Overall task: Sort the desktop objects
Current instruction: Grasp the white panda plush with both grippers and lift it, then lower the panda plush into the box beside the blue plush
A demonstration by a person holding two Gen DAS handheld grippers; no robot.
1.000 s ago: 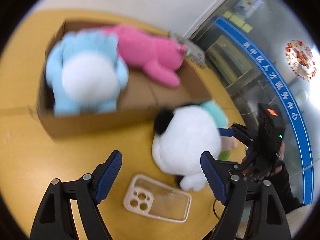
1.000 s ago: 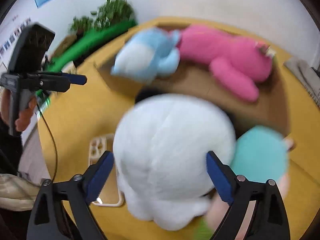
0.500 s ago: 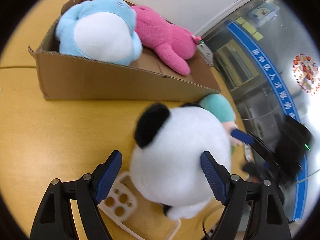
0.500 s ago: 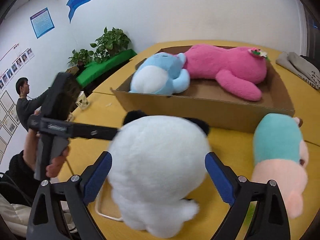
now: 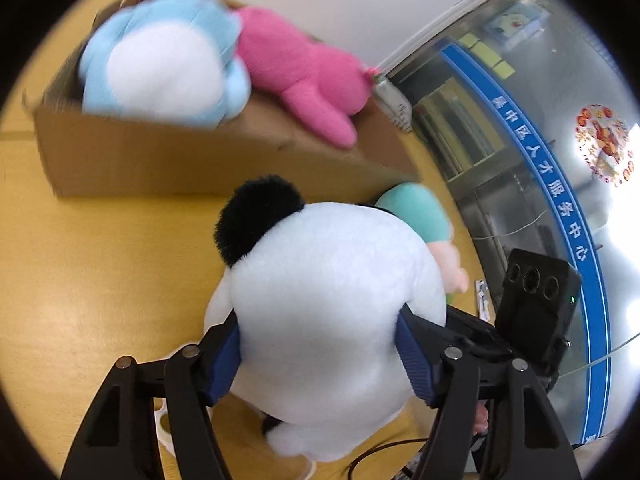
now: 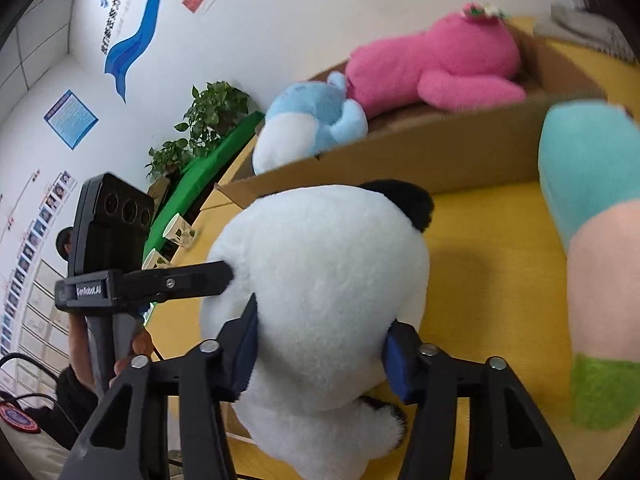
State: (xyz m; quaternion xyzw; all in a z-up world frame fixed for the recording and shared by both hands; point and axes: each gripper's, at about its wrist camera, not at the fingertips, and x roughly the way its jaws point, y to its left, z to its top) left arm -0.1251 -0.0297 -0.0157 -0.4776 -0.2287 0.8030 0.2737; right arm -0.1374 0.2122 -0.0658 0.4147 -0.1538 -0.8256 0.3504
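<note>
Both claws are pinched onto the same item, a white plush panda with black ears. In the left wrist view, the left claw has its blue pads pressed into the panda's flanks, denting the fur on both sides. In the right wrist view, the right claw grips the panda's lower body in the same manner, its pads sunk into the fabric. The left claw is also visible in that view, its black finger touching the panda's left side.

The panda sits over the yellow tabletop, just in front of the cardboard box; whether its base touches the surface cannot be told. A shadow lies on the tabletop beside it in the right wrist view.

Inside the cardboard box lie a light blue plush with a white belly and, beside it and touching, a pink plush. A teal, peach and green plush lies on the tabletop outside the box, to the panda's right, close against the box wall. Part of a white phone case shows under the left claw, mostly hidden. Potted plants stand against the far wall.
</note>
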